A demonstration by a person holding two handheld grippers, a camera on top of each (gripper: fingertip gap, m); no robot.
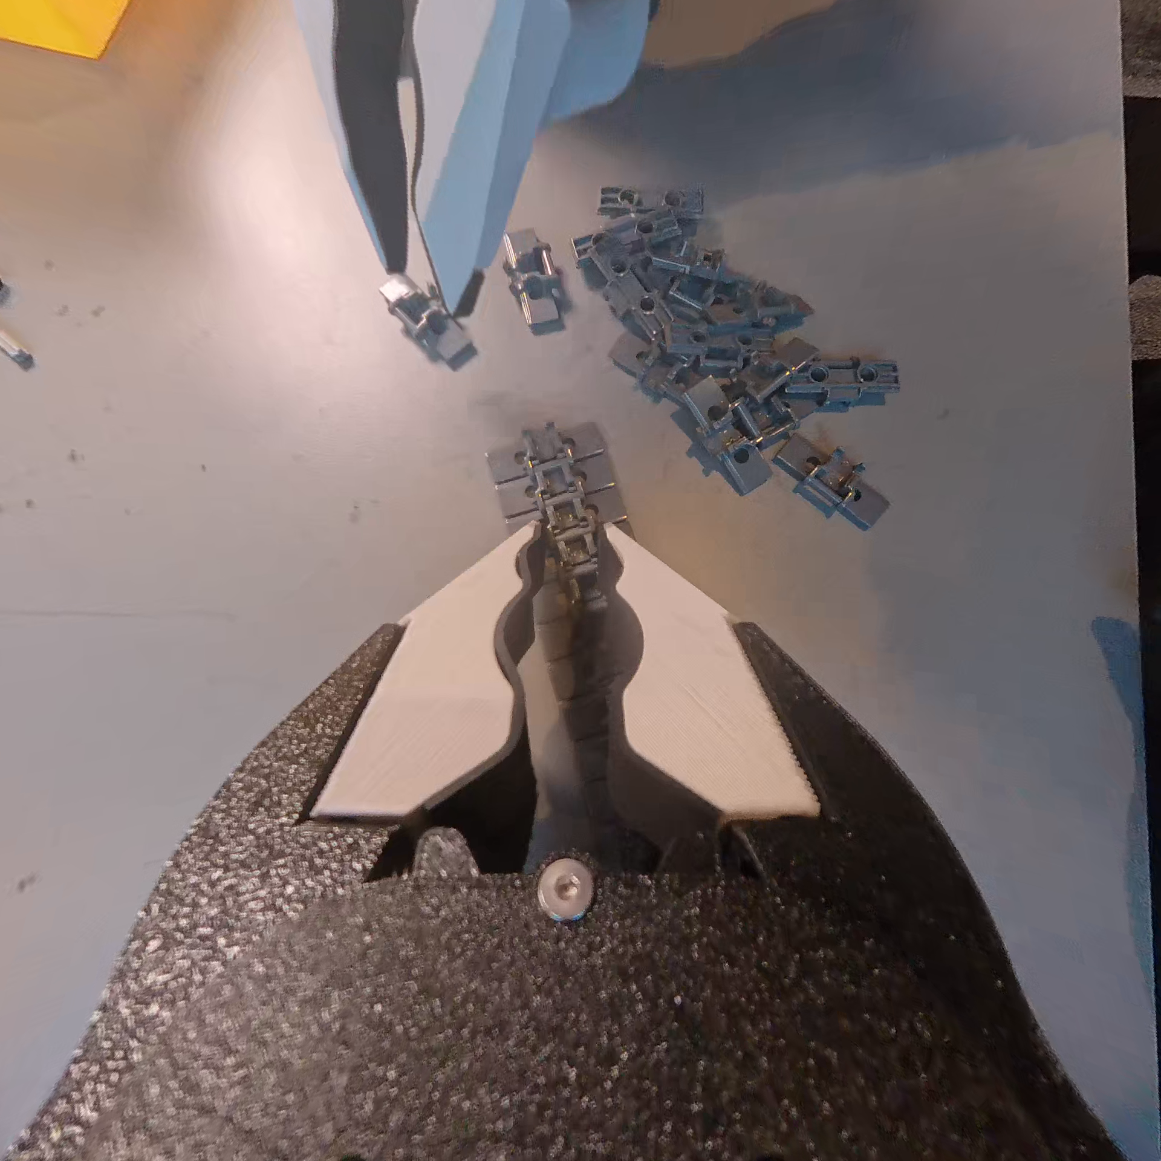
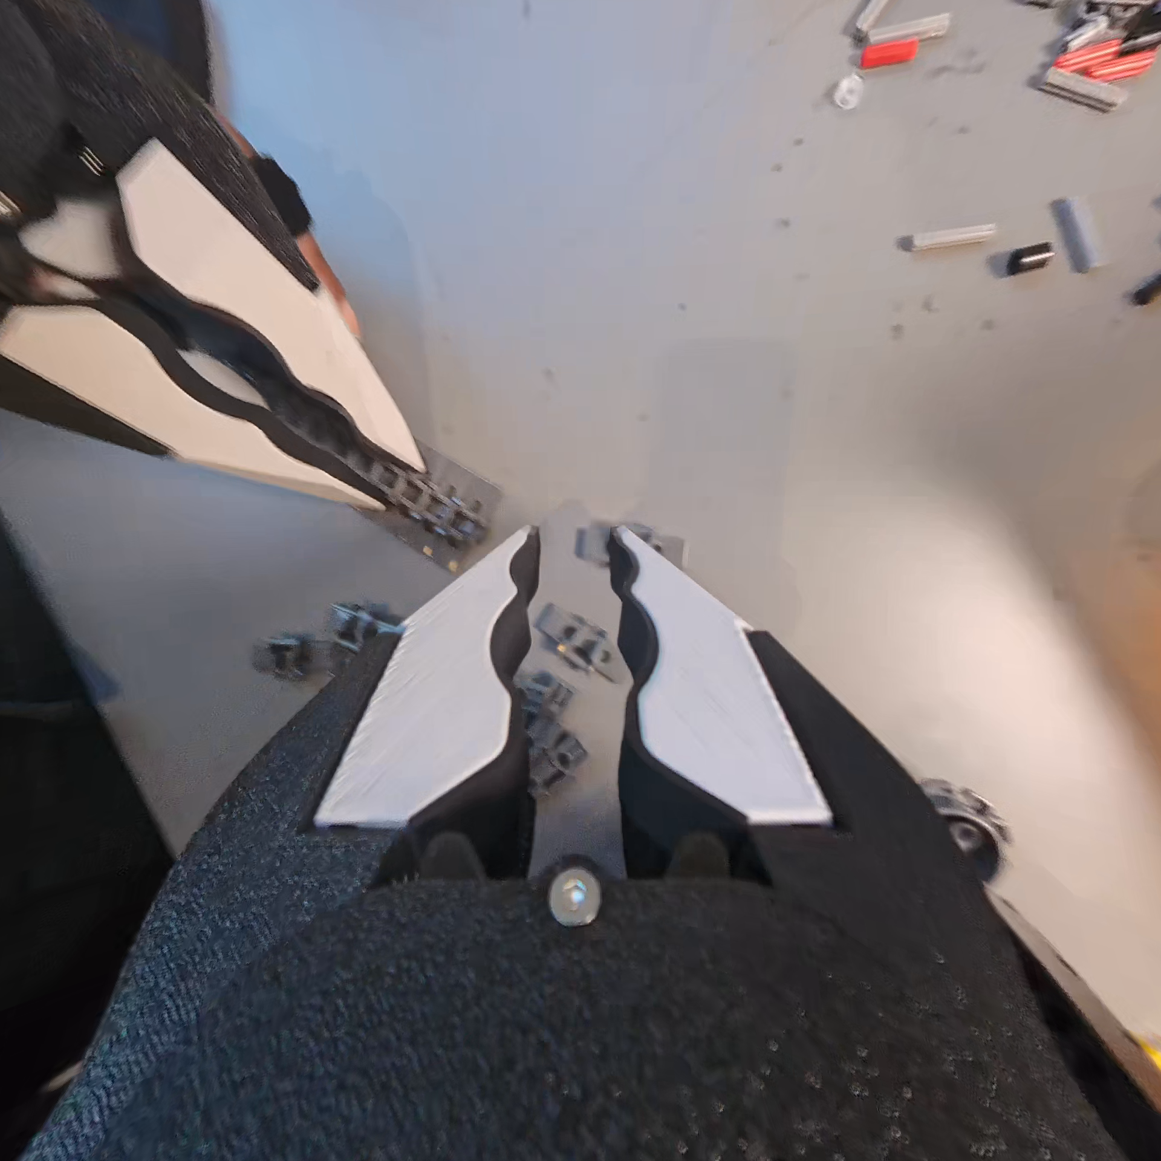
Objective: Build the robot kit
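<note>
My left gripper (image 1: pixel 572 534) is shut on a chain of joined grey track links (image 1: pixel 553 465), whose free end lies on the grey table ahead of the fingertips. The chain (image 2: pixel 446 509) and the left gripper (image 2: pixel 402 490) also show in the right wrist view. My right gripper (image 2: pixel 575 534) is open, its tips down at a single loose grey link (image 2: pixel 594 543). In the left wrist view the right gripper (image 1: pixel 430 286) straddles that link (image 1: pixel 433 323). Another single link (image 1: pixel 534 283) lies beside it. A pile of loose links (image 1: pixel 722 339) lies to the right.
A yellow object (image 1: pixel 56 25) sits at the far left corner. Black foam (image 1: pixel 1143 251) borders the table's right edge. Red and grey parts (image 2: pixel 1093 56), grey pins (image 2: pixel 955 235) and a black round part (image 2: pixel 961 817) lie scattered on the table. The left gripper's tips are roughly 8 centimetres from the right gripper's. The right tips stand about 20 centimetres off the yellow object (image 1: pixel 56 25).
</note>
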